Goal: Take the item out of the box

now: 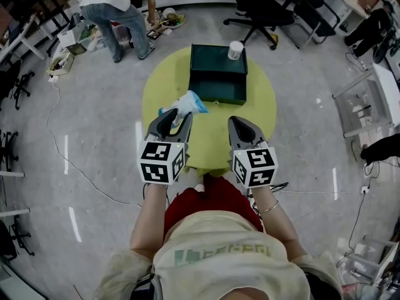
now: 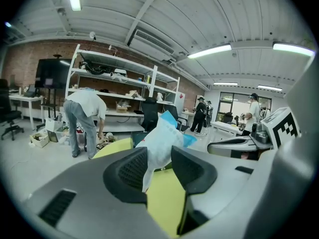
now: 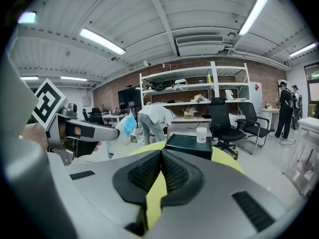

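L gripper (image 1: 175, 119): jaws partway apart, clamped on the lower end of a white-blue pouch (image 1: 187, 103). The pouch sticks up past the tips. It is out of the box and over the yellow round table (image 1: 265, 108), just off the box's 7 o'clock corner.
R gripper (image 1: 240, 125): jaws pressed together, nothing btwn.
Dark green box (image 1: 218, 74) sits at 12 o'clock from both grippers, w/ a white cup (image 1: 235, 50) on its far right corner.
Person (image 1: 119, 8) bent over floor clutter at 11 o'clock, well apart from the table.

Bright ceiling strips (image 3: 102, 41), fisheye-warped edges
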Action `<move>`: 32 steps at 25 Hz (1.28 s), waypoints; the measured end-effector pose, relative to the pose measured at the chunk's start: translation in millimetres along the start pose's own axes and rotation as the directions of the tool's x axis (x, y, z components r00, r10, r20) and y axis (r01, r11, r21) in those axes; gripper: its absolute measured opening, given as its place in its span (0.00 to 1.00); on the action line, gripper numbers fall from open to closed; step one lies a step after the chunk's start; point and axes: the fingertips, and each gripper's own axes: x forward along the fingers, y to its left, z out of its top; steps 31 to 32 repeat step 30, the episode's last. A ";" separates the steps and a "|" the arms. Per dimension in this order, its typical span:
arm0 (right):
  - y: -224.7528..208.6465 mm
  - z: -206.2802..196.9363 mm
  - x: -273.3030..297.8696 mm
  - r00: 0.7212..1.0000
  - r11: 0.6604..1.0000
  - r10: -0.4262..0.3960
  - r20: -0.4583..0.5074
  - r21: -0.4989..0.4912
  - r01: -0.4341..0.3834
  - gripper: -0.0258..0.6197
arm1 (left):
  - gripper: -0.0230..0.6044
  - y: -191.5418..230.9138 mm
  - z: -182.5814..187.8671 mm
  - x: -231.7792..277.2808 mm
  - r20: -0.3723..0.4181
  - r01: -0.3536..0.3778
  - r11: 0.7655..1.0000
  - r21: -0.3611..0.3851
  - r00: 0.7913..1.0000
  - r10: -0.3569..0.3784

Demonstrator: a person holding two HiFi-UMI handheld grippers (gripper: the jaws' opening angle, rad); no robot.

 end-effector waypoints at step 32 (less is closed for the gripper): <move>43.8 -0.4 -22.9 1.000 0.999 -0.004 0.002 -0.043 0.005 0.09 | 0.29 7.7 -5.9 -56.8 0.055 0.008 0.999 -0.053 0.998 -0.005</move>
